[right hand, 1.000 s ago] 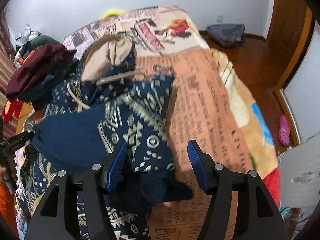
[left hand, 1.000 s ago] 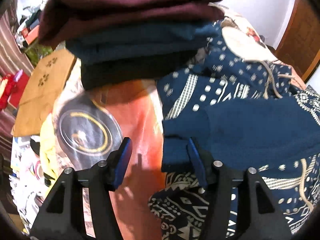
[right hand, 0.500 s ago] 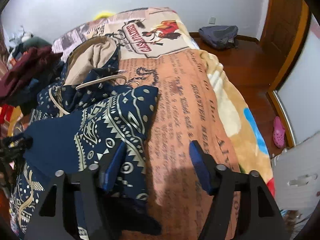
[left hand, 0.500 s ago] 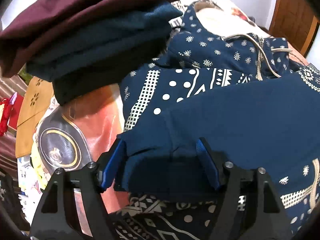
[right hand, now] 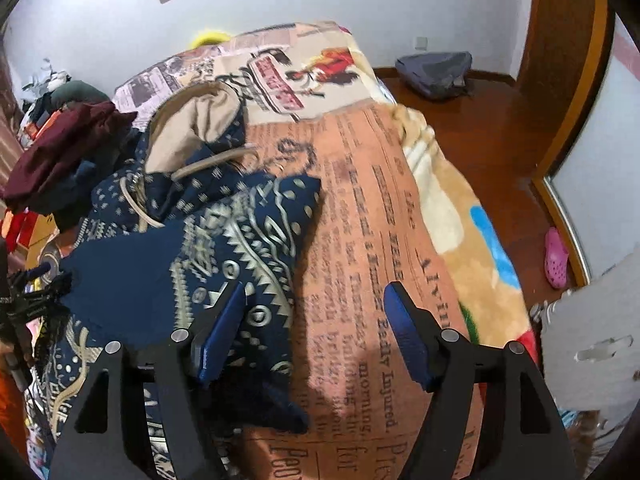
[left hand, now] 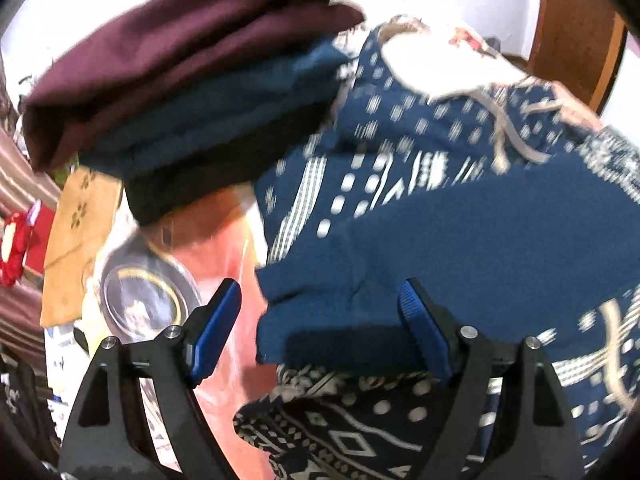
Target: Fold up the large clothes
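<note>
Currently both sets of jaws stand apart, clamped on nothing. Left gripper just widened; the folded-in sleeve of the navy patterned hoodie lies between its pads. Right gripper straddles the hoodie's edge on the blanket. Next: square the sides, keep clear of the folded stack beyond.

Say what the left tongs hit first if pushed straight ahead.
Probably the plain navy fold of the patterned garment: it lies between the open left tongs. Depth is unclear.
</note>
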